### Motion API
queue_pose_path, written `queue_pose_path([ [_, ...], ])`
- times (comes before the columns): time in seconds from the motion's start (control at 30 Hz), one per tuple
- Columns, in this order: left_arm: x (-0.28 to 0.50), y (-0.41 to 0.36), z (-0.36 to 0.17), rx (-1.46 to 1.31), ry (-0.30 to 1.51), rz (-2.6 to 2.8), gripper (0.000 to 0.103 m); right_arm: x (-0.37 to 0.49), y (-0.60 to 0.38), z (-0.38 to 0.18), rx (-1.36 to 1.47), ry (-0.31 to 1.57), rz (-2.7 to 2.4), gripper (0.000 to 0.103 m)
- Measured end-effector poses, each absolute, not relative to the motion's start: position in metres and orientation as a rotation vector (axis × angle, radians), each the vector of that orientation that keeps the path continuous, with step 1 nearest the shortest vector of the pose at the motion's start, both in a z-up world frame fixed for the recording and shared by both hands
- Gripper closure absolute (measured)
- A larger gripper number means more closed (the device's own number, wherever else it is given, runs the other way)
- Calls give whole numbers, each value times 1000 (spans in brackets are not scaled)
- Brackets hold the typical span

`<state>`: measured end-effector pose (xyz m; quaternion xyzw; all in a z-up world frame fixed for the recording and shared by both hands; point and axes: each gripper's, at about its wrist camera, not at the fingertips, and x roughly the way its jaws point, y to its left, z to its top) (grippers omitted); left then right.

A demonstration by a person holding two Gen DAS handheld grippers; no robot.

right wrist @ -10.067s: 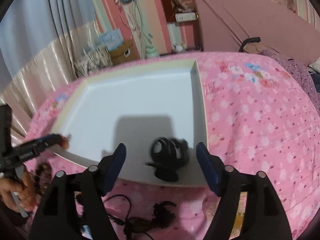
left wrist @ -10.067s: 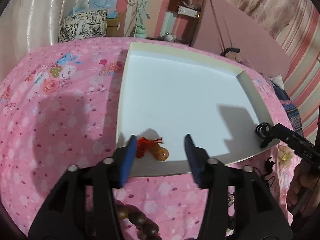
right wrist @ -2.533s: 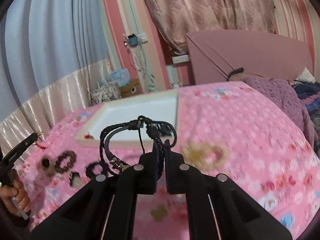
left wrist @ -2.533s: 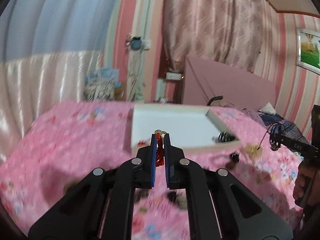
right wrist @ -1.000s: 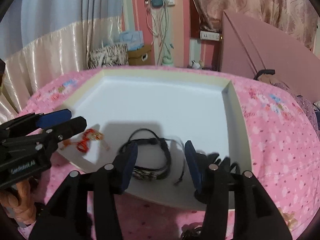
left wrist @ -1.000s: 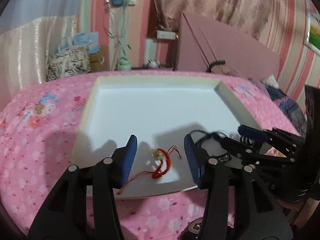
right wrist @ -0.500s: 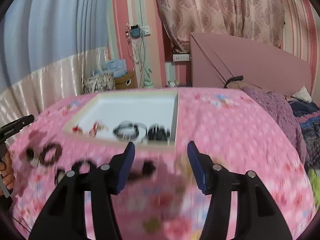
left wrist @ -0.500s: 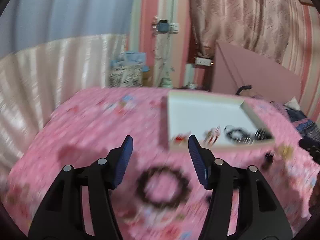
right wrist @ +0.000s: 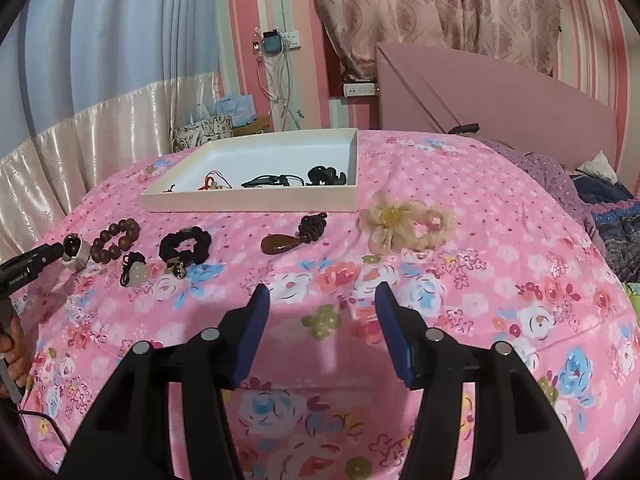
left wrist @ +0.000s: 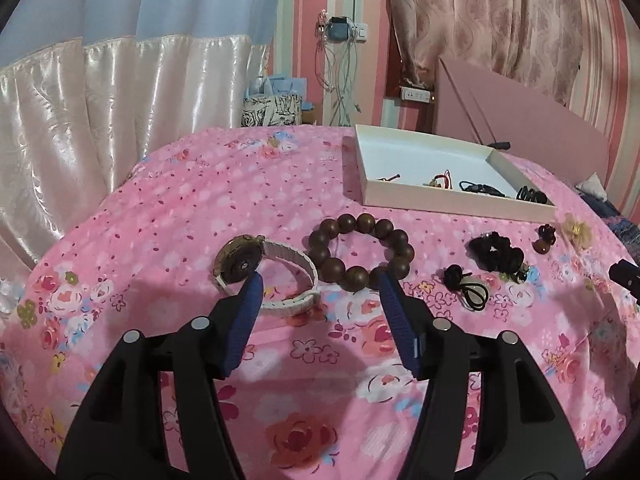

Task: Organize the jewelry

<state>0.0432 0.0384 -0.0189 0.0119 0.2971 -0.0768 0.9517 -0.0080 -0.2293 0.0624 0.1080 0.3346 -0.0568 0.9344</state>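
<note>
left tool (left wrist: 320,276) held wide apart, empty, above watch (left wrist: 256,266) and wooden bead bracelet (left wrist: 360,252) | right tool (right wrist: 320,288) spread wide, empty, over the floral bedspread (right wrist: 500,240) | four pieces laid in white box (right wrist: 256,200) beyond

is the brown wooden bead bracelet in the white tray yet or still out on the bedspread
Out. The brown wooden bead bracelet lies on the pink floral bedspread, short of the white tray.
</note>
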Motion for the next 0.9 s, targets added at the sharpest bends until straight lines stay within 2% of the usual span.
queue_pose_path([
  [0.37, 59, -15, -14, 70, 636, -221, 43, 1, -230, 64, 219, 688, -134, 48],
  [0.8, 101, -79, -40, 114, 800, -302, 43, 46, -311, 56, 263, 736, -261, 48],
  [0.87, 107, -84, -43, 114, 812, -305, 45, 53, -318, 52, 275, 744, -263, 48],
  [0.9, 109, -86, -44, 112, 819, -308, 53, 56, -322, 49, 282, 747, -266, 48],
])
